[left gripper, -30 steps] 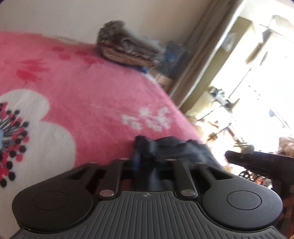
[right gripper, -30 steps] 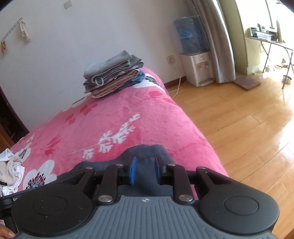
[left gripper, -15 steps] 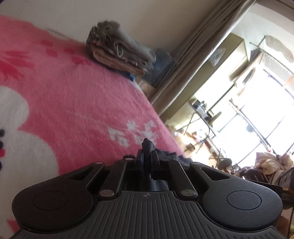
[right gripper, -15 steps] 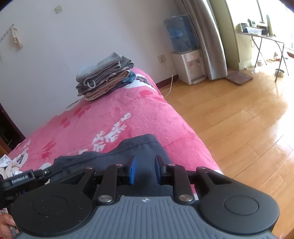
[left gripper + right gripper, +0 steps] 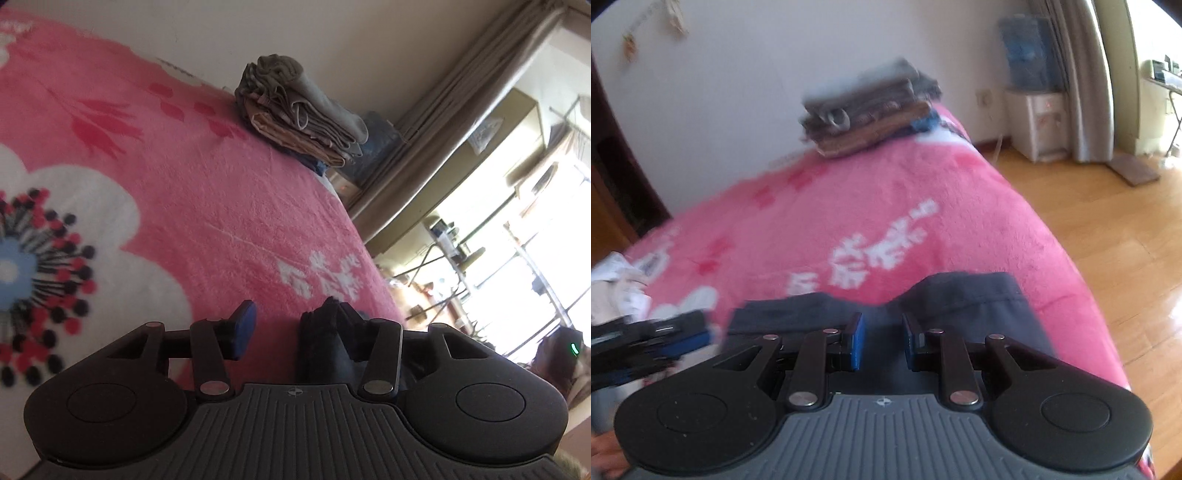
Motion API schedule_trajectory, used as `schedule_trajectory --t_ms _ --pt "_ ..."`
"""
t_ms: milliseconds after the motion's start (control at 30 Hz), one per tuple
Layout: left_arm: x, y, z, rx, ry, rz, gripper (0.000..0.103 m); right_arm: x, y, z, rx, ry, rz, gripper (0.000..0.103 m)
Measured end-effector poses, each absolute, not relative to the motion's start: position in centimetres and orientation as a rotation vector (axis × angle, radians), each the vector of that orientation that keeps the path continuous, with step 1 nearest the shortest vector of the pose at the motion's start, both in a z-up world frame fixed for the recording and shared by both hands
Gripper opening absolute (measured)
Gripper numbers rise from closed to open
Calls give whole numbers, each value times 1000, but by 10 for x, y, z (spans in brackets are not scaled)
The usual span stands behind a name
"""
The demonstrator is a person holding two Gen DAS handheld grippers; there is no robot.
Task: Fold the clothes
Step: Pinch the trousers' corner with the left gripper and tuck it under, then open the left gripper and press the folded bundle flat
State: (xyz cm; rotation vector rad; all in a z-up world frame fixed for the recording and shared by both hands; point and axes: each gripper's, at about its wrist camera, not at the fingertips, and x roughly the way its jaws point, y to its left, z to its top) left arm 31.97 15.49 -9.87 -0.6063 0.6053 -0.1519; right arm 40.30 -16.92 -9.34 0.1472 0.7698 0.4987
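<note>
A dark navy garment lies on the pink flowered blanket near the bed's right edge. My right gripper sits over its near part, fingers a narrow gap apart with cloth between them. My left gripper is open over the blanket. A bunched edge of the dark garment leans against its right finger, and its blue left pad is bare. The right wrist view catches the left gripper, blurred, at the garment's left end.
A pile of folded clothes sits at the far end of the bed by the wall. Crumpled white clothes lie at the left. A water dispenser and wooden floor are right of the bed.
The left gripper was shut on the garment's edge and has opened, so the cloth now rests against one finger. The garment has come down flat on the blanket. The right fingers' gap is unchanged.
</note>
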Motion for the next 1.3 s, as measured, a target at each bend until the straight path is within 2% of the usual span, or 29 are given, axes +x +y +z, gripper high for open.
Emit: schedule_trajectory --t_ms 167,300,533,867,1033,1300 --pt "299 145 -62 -488 654 -150 48 394 -184 -71 235 720 478 23" --pt "268 126 -41 -448 657 -237 48 358 -217 -43 194 686 490 23" --pt "216 65 -65 -203 756 -359 47 290 -283 -45 149 753 407 23" --pt "197 48 -114 -37 864 -316 47 274 -322 -109 262 935 296 21" --pt "189 58 -106 -52 848 -290 47 265 -333 -91 320 885 273 22" --pt "174 57 -89 -70 816 -268 48 236 -319 -66 264 860 339 23"
